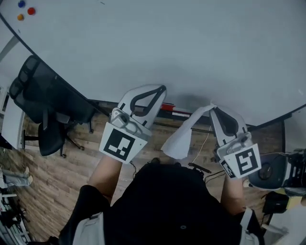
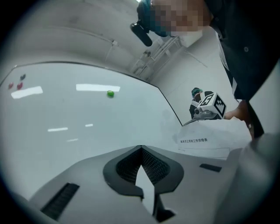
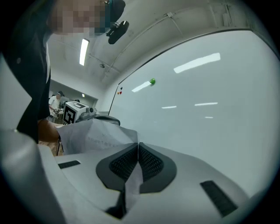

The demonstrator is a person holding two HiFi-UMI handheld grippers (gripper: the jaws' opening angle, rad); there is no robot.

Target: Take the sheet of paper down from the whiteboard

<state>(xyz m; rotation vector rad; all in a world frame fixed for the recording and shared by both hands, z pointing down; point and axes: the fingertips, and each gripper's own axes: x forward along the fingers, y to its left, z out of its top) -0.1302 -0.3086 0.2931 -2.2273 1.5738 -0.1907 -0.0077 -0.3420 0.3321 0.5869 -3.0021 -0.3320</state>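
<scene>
From the head view, the sheet of paper (image 1: 179, 139) is already off the whiteboard (image 1: 167, 43). It hangs below the board's lower edge, in front of the person's chest and between the two hands. The right tongs (image 1: 213, 108) have one upper corner pinched, so the rest droops down and to the left in a loose, curled fold. The left tongs (image 1: 163, 89) point up at the board just beside the paper but not on it. My guess is that hand is only kept close as a spare. A few coloured magnets (image 1: 30, 10) sit far up in the board's corner, well away from all this.

From the left gripper view, the left tongs' jaws are closed tip to tip with nothing gripped; the pale wedge behind the tips looks like board seen through the gap. To the right the sheet (image 2: 210, 131) is plain white with one short printed line and a faint rule beneath it. It leads up to the other gripper. A green magnet (image 2: 110, 93) is on the board, apart from the paper.

From the right gripper view, the jaws are clamped on the sheet (image 3: 87, 133), a strip of it running down between the pads. The rest spreads to the left, creased into a soft ridge. It looks thin and floppy, so one corner grip leaves it free to swing.
</scene>
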